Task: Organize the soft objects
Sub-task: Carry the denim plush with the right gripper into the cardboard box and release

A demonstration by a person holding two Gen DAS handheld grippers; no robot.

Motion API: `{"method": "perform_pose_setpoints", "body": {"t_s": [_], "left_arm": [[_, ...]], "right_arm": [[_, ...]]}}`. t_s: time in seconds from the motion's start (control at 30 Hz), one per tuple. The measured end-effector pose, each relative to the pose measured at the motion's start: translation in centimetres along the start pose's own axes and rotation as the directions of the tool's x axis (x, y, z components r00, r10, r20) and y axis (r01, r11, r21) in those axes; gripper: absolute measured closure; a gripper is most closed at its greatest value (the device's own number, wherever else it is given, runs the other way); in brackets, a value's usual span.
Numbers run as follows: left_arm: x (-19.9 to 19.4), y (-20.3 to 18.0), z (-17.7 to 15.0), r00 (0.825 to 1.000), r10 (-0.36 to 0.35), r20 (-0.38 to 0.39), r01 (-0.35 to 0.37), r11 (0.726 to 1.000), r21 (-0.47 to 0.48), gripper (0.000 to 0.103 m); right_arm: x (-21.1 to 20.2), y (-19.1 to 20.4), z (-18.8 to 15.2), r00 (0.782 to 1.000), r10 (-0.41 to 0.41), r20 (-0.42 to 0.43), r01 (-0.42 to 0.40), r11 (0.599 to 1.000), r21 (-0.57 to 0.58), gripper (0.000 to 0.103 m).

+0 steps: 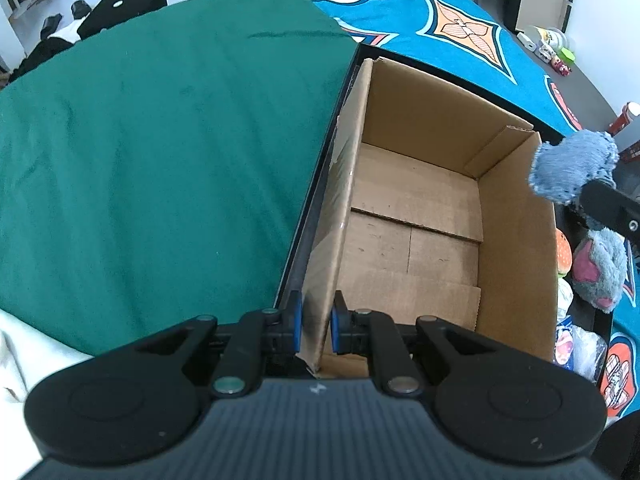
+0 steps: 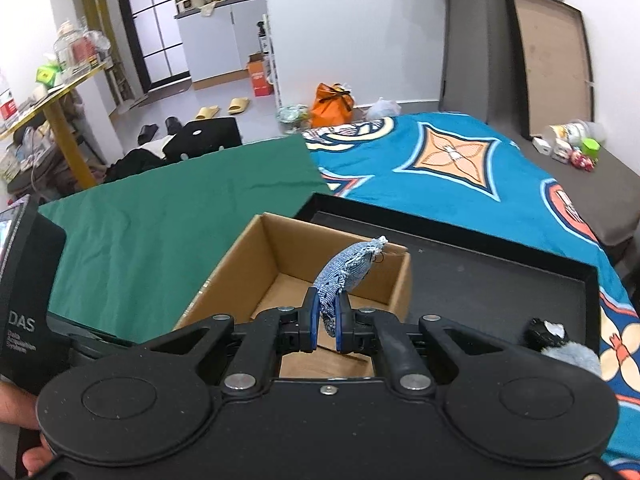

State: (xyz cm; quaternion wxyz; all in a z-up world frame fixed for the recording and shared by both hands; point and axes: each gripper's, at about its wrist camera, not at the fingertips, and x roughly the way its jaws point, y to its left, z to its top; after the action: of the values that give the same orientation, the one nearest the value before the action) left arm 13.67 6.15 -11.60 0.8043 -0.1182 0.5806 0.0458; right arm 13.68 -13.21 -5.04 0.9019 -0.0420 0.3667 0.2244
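- The left claw [image 1: 316,326] points steeply down, its blue pads clamped on the near left wall of the cardboard box [image 1: 516,240], one pad outside the wall and one inside.
- Ahead of that claw the box stands open-topped and holds nothing; it sits in a black tray [image 2: 500,280] on the bed.
- To the left of the left claw a green cloth [image 1: 160,140] covers the bed; ahead and right lies a blue patterned blanket [image 1: 460,8].
- The right claw [image 2: 327,320] is pinched tight on a blue knitted soft toy [image 2: 348,268], which sticks up and forward from between the pads, above the box's open top.
- In the left wrist view that toy [image 1: 572,164] shows just past the box's right wall.
- Right of the box, more soft toys lie in the tray, among them a grey and pink plush [image 1: 600,268].
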Motion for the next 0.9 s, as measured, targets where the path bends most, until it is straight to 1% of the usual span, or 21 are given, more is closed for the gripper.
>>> {"method": "perform_pose_setpoints", "body": {"t_s": [0.1,0.13,0.17,0.2,0.23,0.3,0.43,0.6,0.7,0.9], "left_arm": [[0.1,0.3,-0.1,1.000,-0.009,0.002,0.009,1.000,-0.006,0.090],[0.1,0.3,-0.2,1.000,-0.011,0.004,0.011,1.000,-0.007,0.090],[0.1,0.3,-0.2,1.000,-0.012,0.005,0.012,1.000,-0.007,0.090],[0.2,0.4,-0.2,1.000,-0.013,0.006,0.013,1.000,-0.008,0.090],[0.2,0.4,-0.3,1.000,-0.015,0.007,0.015,1.000,-0.009,0.090],[0.1,0.6,-0.4,1.000,-0.020,0.009,0.020,1.000,-0.014,0.090],[0.1,0.7,-0.5,1.000,-0.020,0.014,0.020,1.000,-0.007,0.090],[0.0,0.4,-0.5,1.000,-0.015,0.007,0.015,1.000,0.014,0.090],[0.0,0.2,-0.5,1.000,-0.006,0.005,0.006,1.000,0.027,0.089],[-0.4,-0.5,-0.7,0.999,0.029,0.019,-0.030,0.998,0.059,0.087]], "right_arm": [[0.2,1.1,0.7,1.000,0.019,0.007,-0.018,0.999,-0.028,0.094],[0.3,1.5,1.0,0.999,0.034,0.009,-0.034,0.999,-0.037,0.091],[0.3,1.8,1.3,0.999,0.049,0.013,-0.049,0.998,-0.043,0.090],[0.4,2.1,1.5,0.998,0.060,0.023,-0.058,0.997,-0.054,0.086],[0.4,2.5,1.6,0.998,0.056,0.033,-0.053,0.996,-0.070,0.080],[0.8,2.8,1.8,0.999,0.043,0.024,-0.041,0.996,-0.081,0.069],[0.7,2.5,1.5,0.999,0.045,0.019,-0.044,0.998,-0.038,0.059],[-0.1,1.5,0.6,0.999,0.021,0.024,-0.021,1.000,-0.009,0.050],[-0.5,0.8,-0.1,0.999,0.003,0.032,-0.003,1.000,0.007,0.048],[-1.0,-1.0,-1.2,0.999,-0.038,0.035,0.035,0.997,0.063,0.041]]}}
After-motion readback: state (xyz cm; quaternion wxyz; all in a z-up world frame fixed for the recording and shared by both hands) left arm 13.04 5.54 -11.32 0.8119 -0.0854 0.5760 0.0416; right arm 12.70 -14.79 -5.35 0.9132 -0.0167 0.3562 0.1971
